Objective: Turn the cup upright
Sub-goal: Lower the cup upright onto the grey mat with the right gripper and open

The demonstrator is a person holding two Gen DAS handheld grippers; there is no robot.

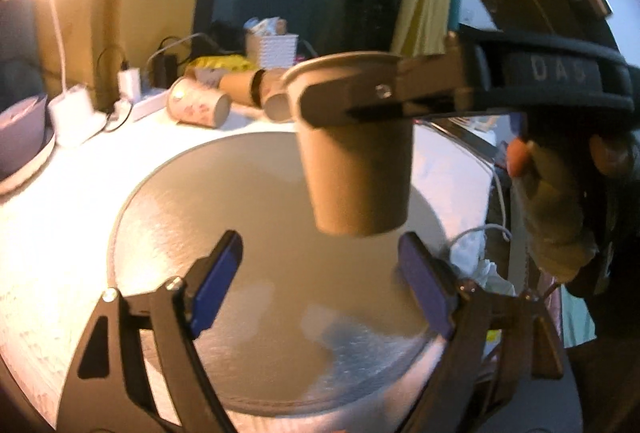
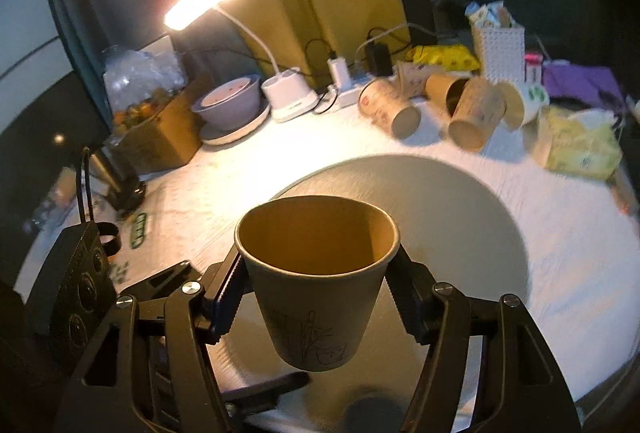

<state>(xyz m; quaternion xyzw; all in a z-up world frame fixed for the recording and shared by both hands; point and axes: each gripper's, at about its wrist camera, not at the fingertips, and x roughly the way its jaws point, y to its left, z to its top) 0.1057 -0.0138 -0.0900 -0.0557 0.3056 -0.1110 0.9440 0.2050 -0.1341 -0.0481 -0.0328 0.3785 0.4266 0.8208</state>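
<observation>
While the right tool (image 2: 318, 285) squeezes the brown paper cup (image 2: 316, 273) from both sides just under its rim, the cup hangs in the air over the round grey mat (image 2: 460, 201); its mouth faces up and its bottom points straight down at the mat, so I think it only needs to go down; the left tool (image 1: 320, 281) waits just below the cup, spread wide and holding nothing; other cups (image 2: 472, 117) lie tipped over on the surface (image 2: 560, 233) behind.
</observation>
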